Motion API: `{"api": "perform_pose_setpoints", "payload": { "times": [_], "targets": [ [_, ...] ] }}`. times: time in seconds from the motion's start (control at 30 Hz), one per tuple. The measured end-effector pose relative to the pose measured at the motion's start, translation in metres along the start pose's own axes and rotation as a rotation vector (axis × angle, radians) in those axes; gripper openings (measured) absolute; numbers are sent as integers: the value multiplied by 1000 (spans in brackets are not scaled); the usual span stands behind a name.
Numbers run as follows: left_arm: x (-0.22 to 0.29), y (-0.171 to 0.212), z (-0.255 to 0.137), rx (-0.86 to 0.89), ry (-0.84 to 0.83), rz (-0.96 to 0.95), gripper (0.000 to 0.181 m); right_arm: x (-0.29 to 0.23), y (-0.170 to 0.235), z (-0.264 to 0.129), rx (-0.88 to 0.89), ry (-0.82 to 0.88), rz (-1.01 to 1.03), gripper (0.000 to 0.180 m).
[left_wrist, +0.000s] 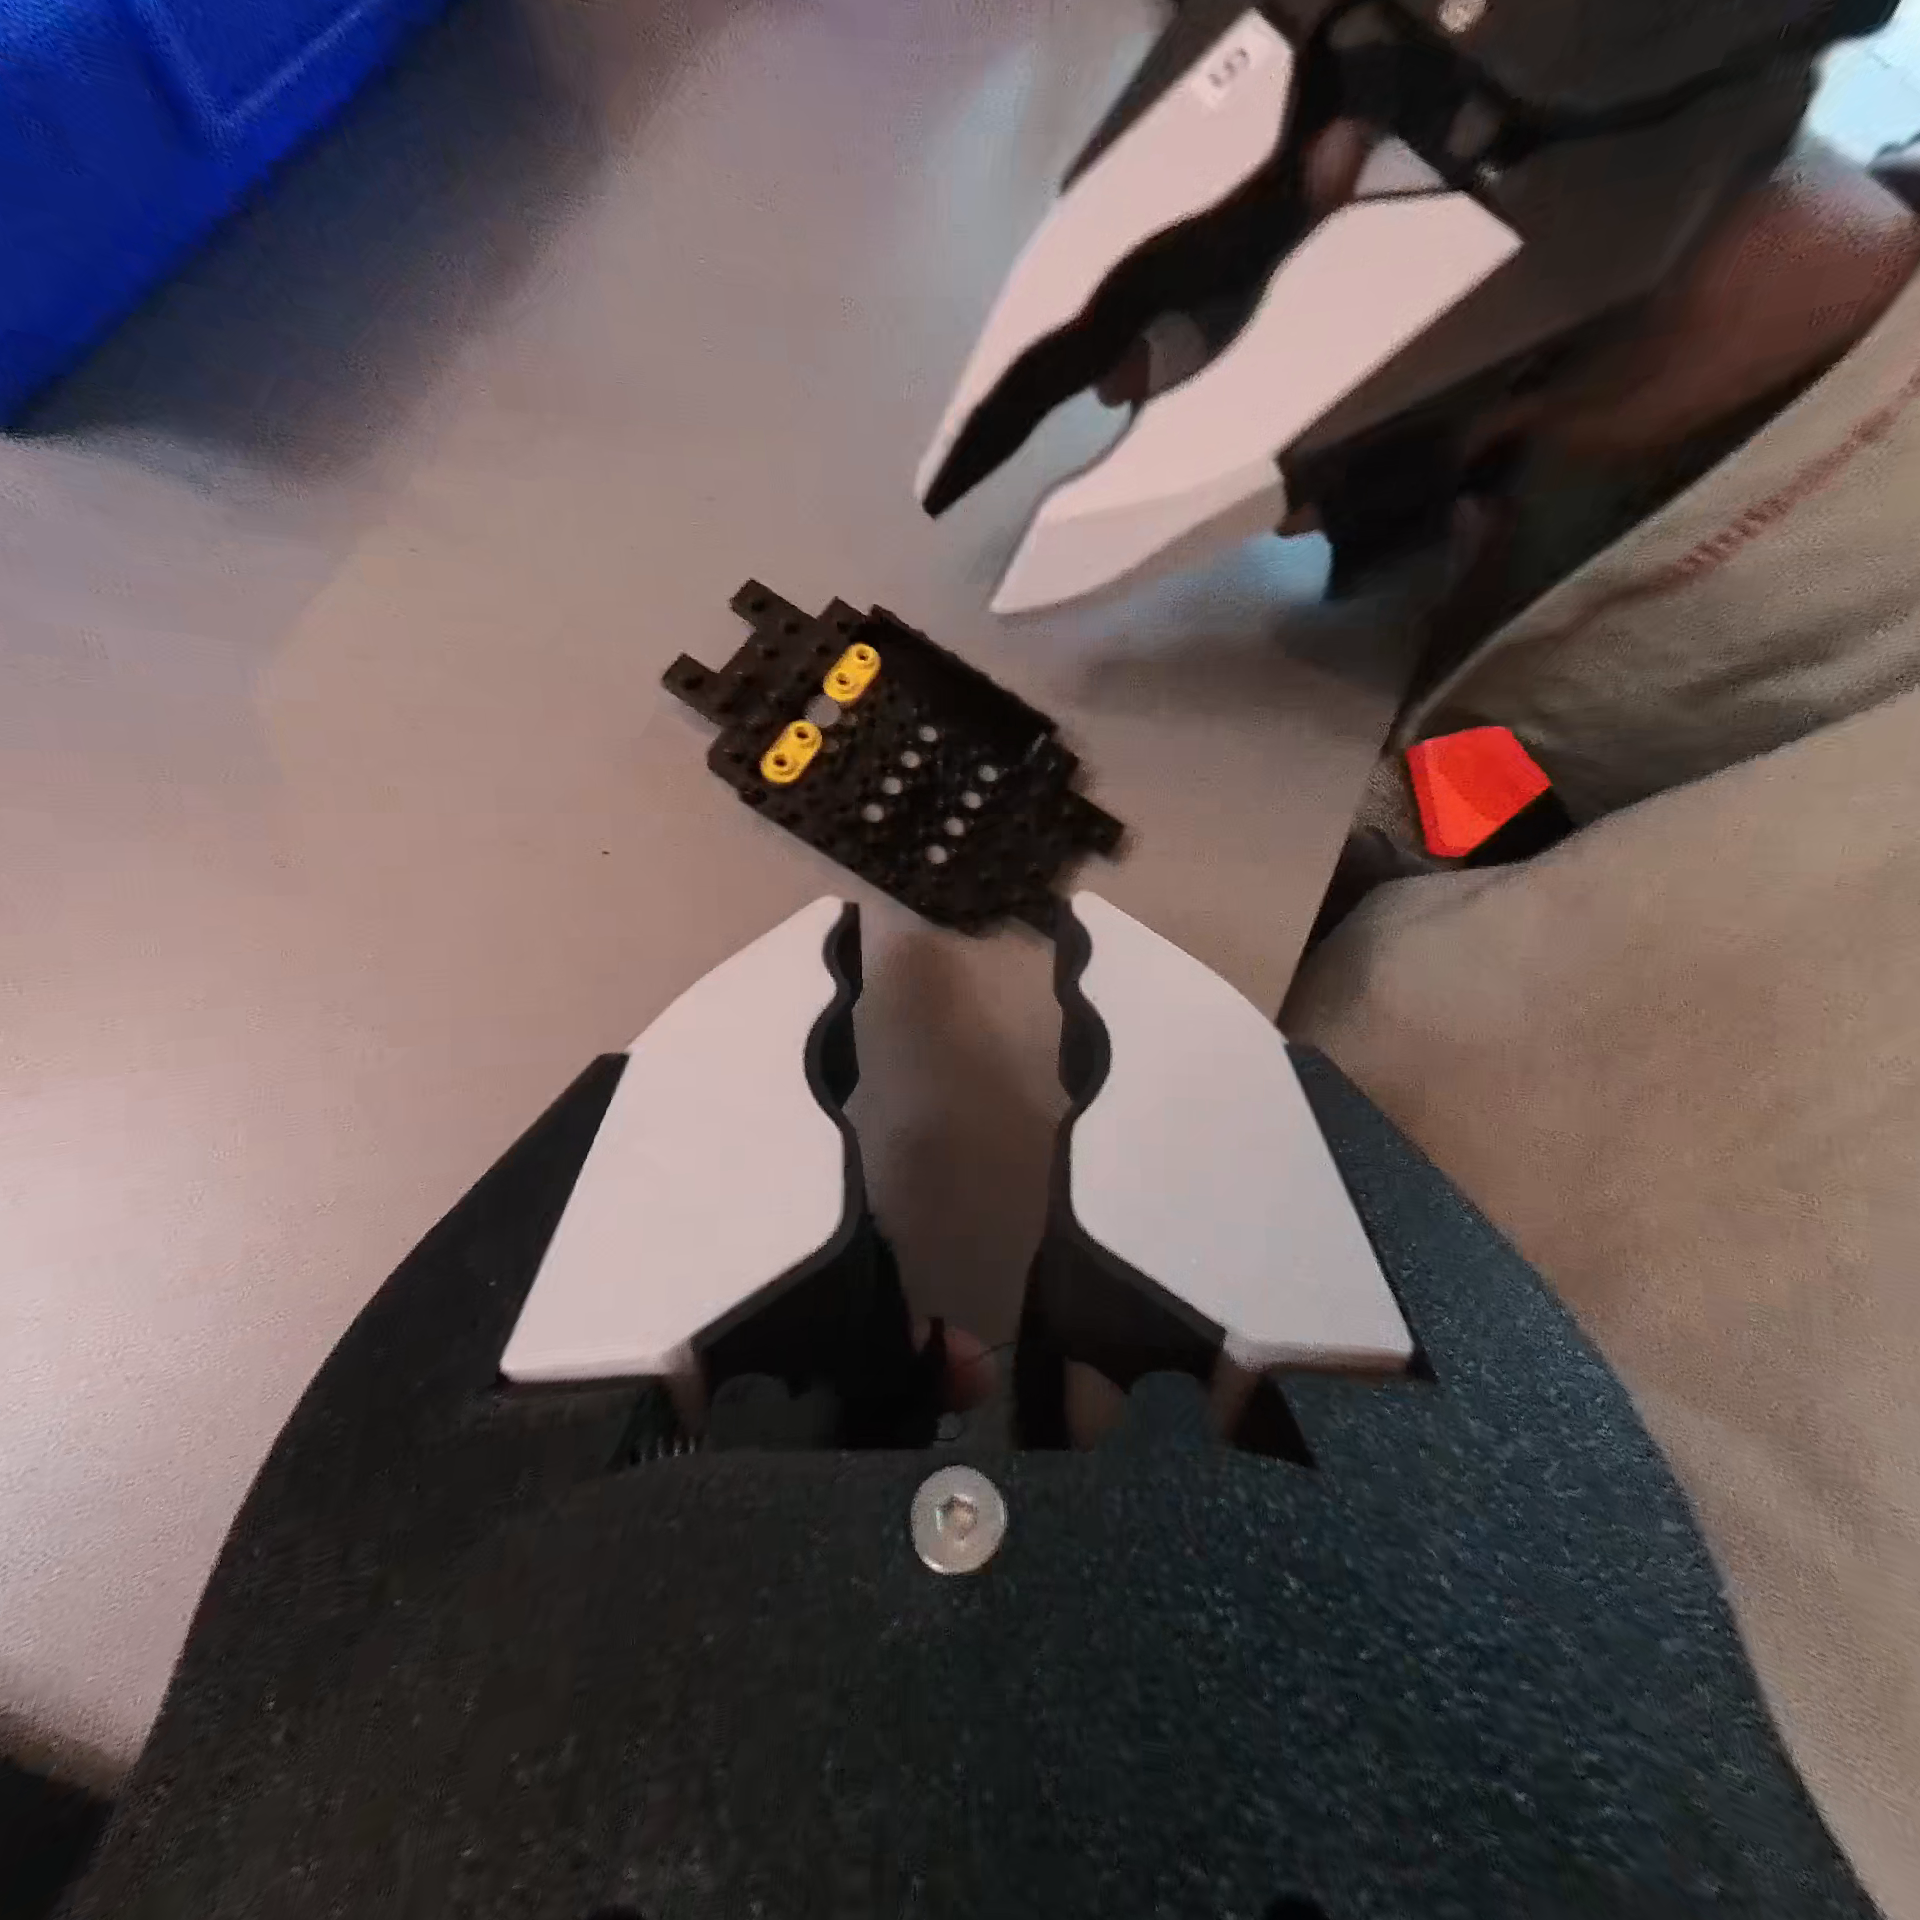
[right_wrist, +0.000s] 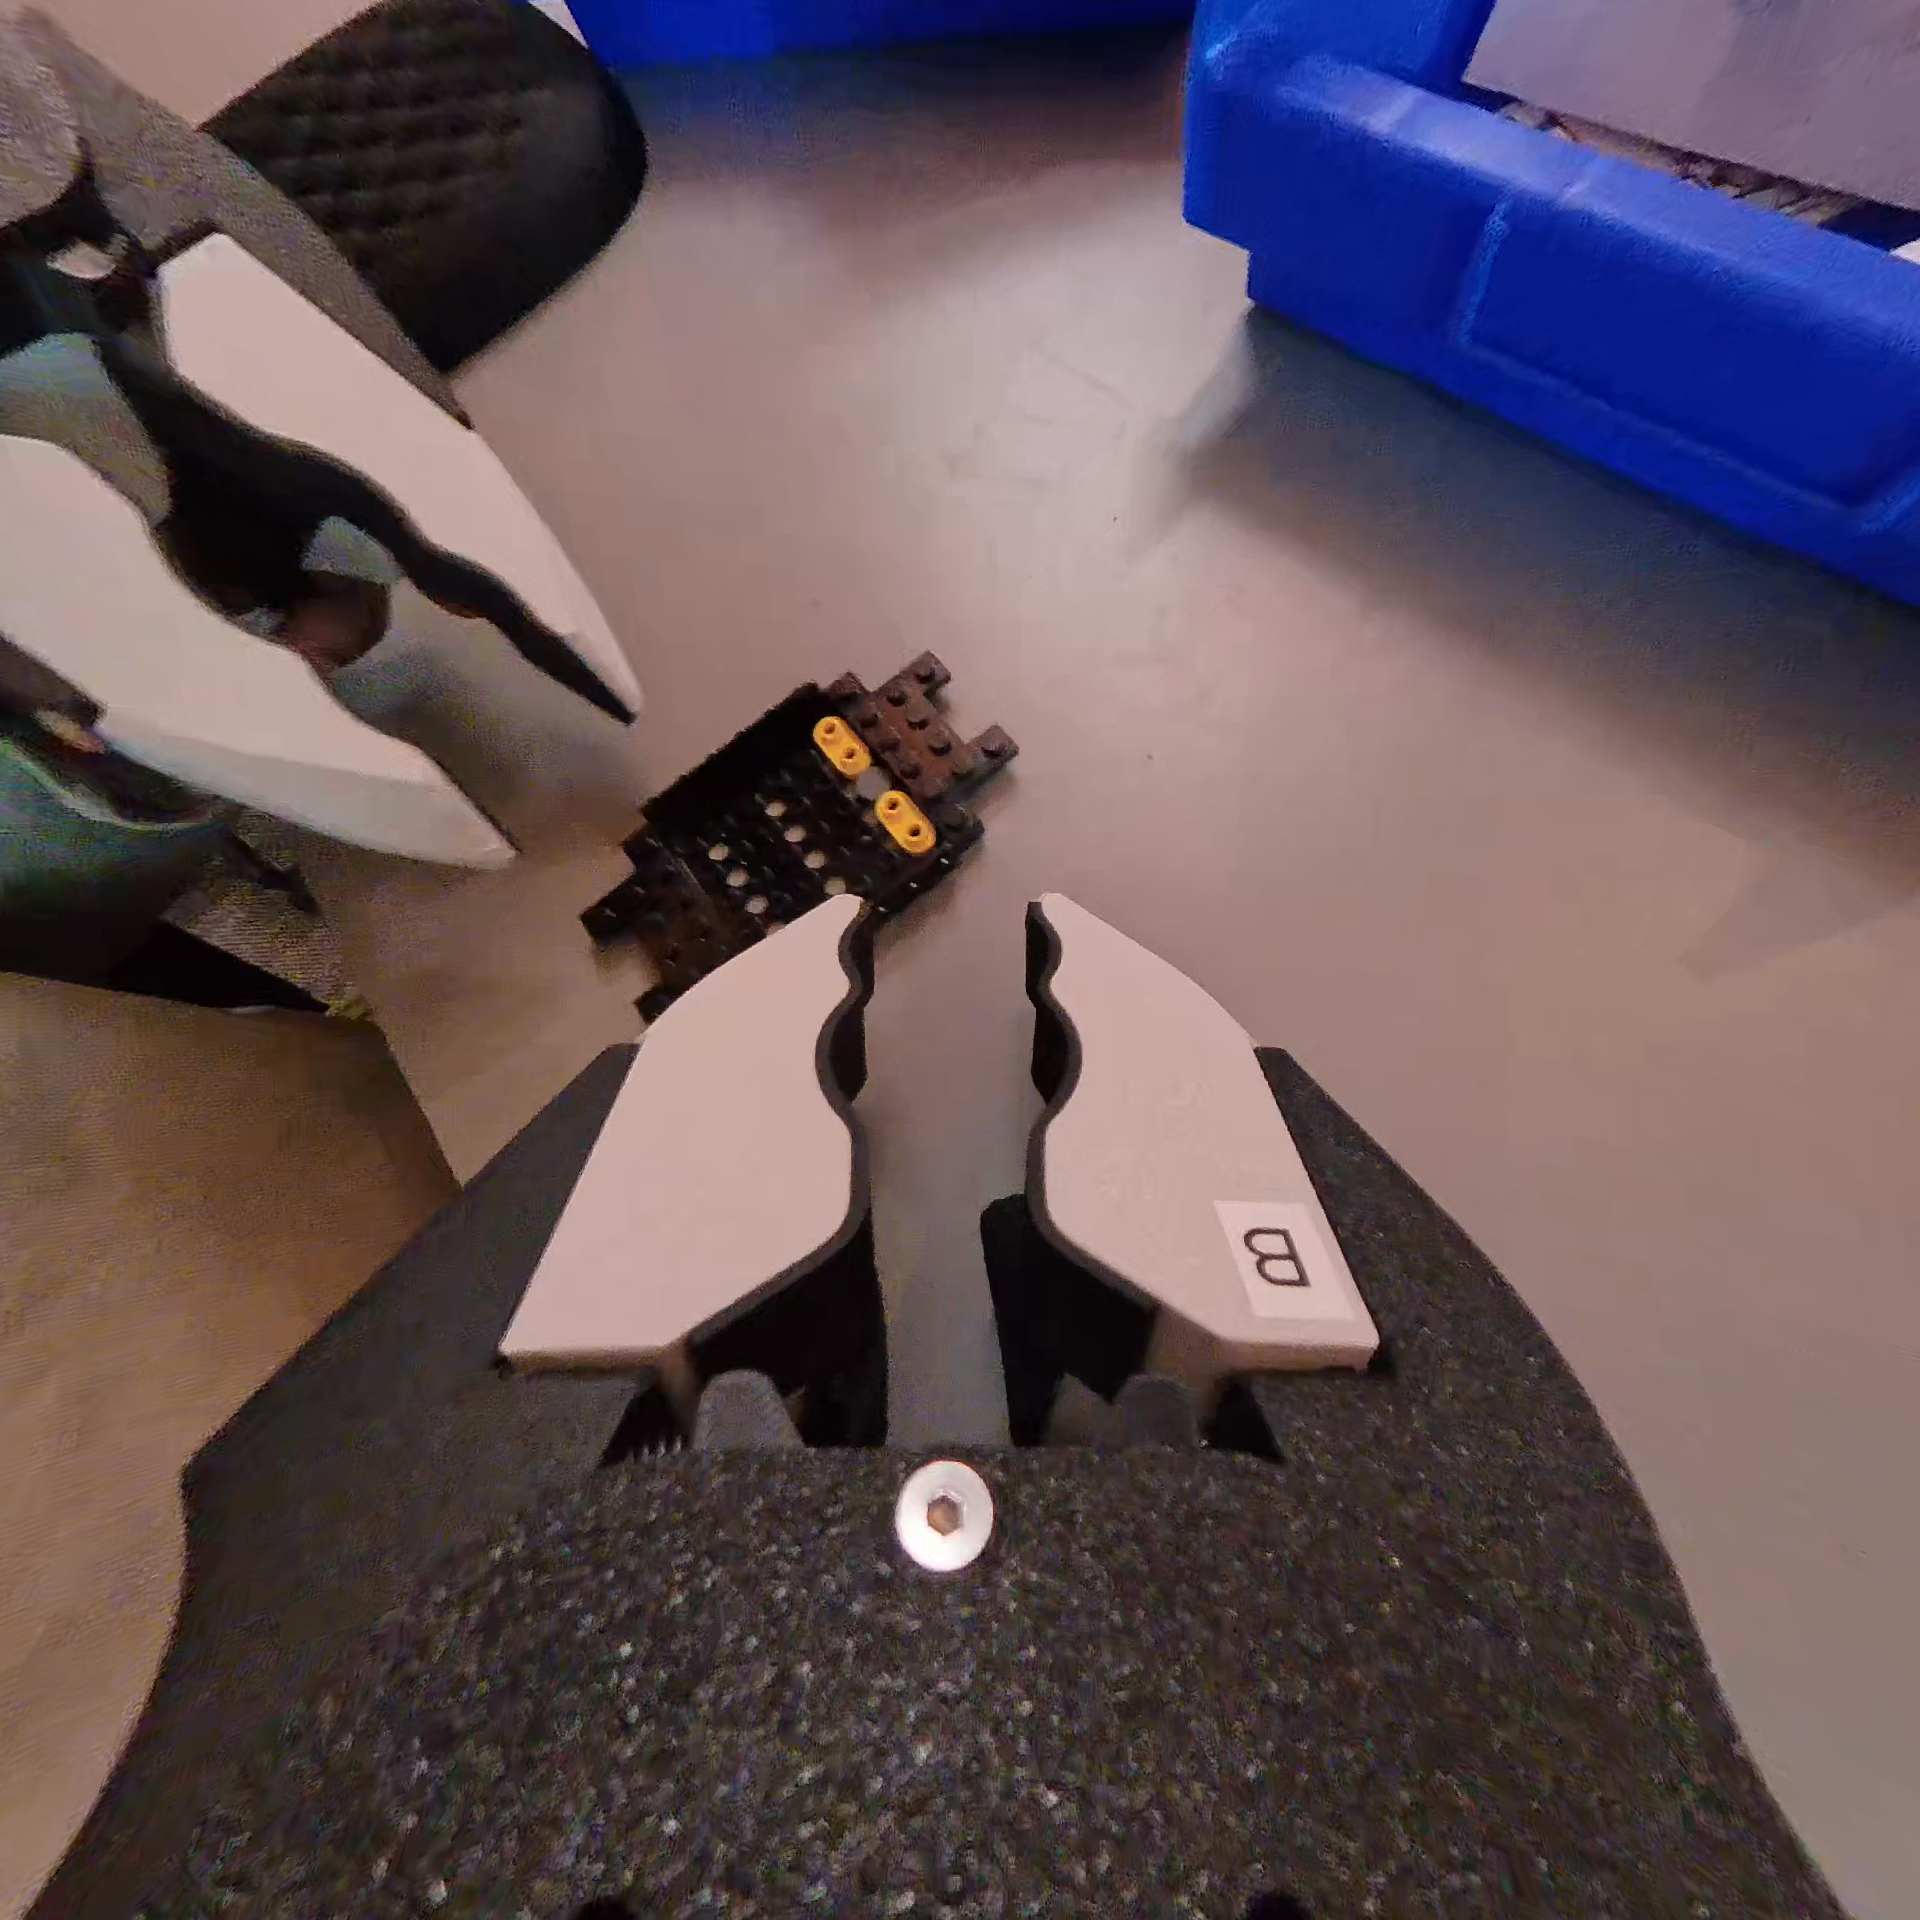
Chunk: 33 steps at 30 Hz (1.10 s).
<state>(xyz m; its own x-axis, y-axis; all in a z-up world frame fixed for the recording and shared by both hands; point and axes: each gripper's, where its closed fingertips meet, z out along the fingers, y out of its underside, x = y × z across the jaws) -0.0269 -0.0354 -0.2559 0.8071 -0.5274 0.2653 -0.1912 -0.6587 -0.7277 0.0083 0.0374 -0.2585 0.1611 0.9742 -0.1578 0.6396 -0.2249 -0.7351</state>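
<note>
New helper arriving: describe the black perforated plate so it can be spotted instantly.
On the grey table, in front of the blue bins, both grippers point at one flat piece. It is the black perforated plate, the only one bearing two small yellow links.

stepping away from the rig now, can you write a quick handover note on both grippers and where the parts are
Left gripper: open, empty, its fingertips at the near edge of the black studded plate.
Right gripper: open, empty, beside the same plate, which partly hides behind its left finger.
The plate lies flat on the grey table, with two small yellow pieces on it.
A blue bin stands farther back on the table; a red item sits at the table edge by the person's clothing.
Nothing is held; whether either gripper touches the plate cannot be told.
</note>
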Motion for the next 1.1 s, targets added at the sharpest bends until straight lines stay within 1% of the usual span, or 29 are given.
{"api": "perform_pose_setpoints", "payload": {
  "times": [0.03, 0.2, 0.3, 0.4, 0.47, 0.57, 0.63, 0.73, 0.83, 0.97, 1.03, 1.1],
  "targets": [
    [-5, -2, 0, 11, -14, -21, 35, -7, -2, 3, 11, -23, 4, 29],
    [-4, -7, 10, 35, 16, -88, 38, -11, 7, 16, -70, 23, 22, 32],
    [0, -8, 15, 38, 44, -80, 36, -13, 8, 19, -96, 47, 0, 28],
    [9, -9, 20, 45, 89, -66, 34, -6, 8, 21, -122, 106, -49, 19],
    [14, -9, 20, 50, 125, -60, 34, -6, 7, 22, -122, 99, -100, 16],
    [13, -11, 12, 89, 149, -62, 32, -2, -1, 20, -19, 51, -185, 9],
    [6, -16, 5, 140, 136, -74, 31, -4, -4, 16, 40, -21, -236, 3],
    [-7, -16, -2, 169, 117, -128, 31, -3, -8, 10, 104, -91, -273, 3],
    [-6, -23, 0, 217, 151, -178, 31, -2, -15, 6, 159, -97, -325, 3],
    [7, -40, 6, 301, 291, -288, 30, -7, -29, 2, 257, -36, -478, 3],
    [5, -44, 5, 328, 309, -320, 29, -10, -34, -1, 289, -8, -547, 3],
    [1, -48, 3, 363, 311, -338, 25, -12, -37, -4, 309, 8, -594, 3]
  ]
}}
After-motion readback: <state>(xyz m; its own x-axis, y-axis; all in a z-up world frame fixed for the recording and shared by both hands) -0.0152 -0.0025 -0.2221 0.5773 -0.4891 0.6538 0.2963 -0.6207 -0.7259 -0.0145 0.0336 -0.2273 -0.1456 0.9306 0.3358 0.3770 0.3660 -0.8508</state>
